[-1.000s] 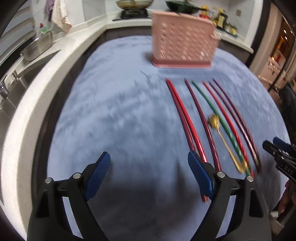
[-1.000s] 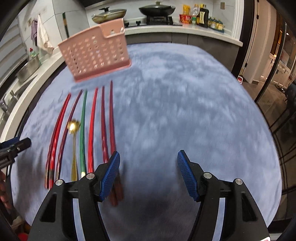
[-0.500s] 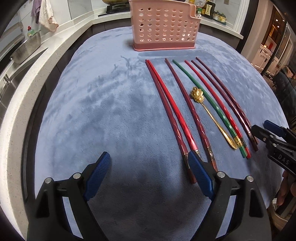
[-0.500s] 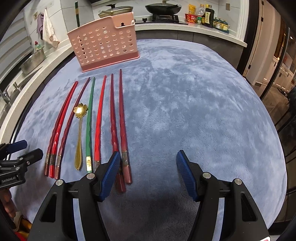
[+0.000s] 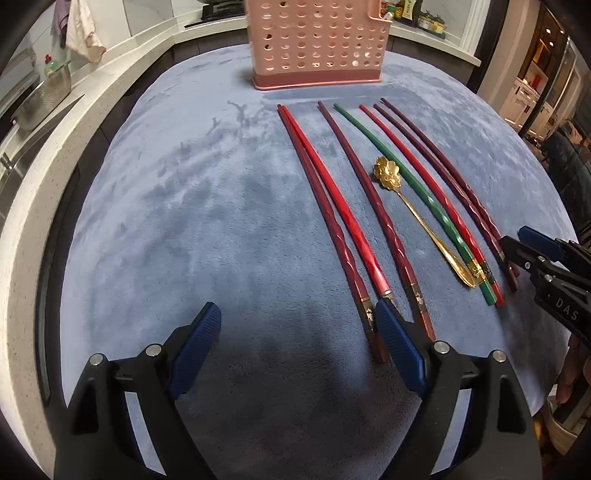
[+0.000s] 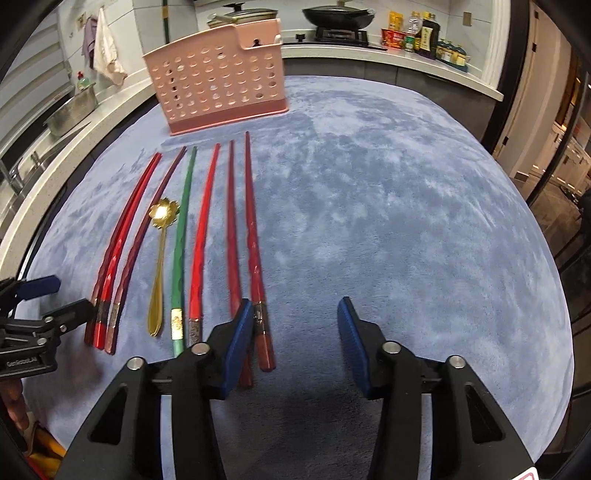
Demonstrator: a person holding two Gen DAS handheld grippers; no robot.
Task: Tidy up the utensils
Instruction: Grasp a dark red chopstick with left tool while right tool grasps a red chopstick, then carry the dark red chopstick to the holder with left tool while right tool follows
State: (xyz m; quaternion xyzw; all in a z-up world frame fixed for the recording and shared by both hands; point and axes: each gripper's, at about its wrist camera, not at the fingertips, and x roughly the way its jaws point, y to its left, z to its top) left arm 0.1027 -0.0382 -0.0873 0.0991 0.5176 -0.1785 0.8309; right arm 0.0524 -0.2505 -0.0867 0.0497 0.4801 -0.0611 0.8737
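Left claw [image 5: 297,339] open, right claw [image 6: 295,334] open (both empty), chopsticks [image 6: 201,240] before pink basket [image 6: 218,88]

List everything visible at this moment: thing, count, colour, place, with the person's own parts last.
chopsticks: seven; six red to dark red, one green; side by side on the cloth, tips toward the basket.
spoon: one, gold, flower-shaped bowl; between a dark red chopstick and the green one.
basket: one, pink, perforated; upright beyond the chopsticks.
cloth: one, blue-grey, plush; covers the table.
pans: two, dark and lidded; on the stove behind.
bottles: several, mixed colours; on the back counter.
towel: one, pale; hanging on the wall at left.
left gripper: black, blue pads, open, above the cloth.
right gripper: black, blue pads, open, by the rightmost chopsticks.
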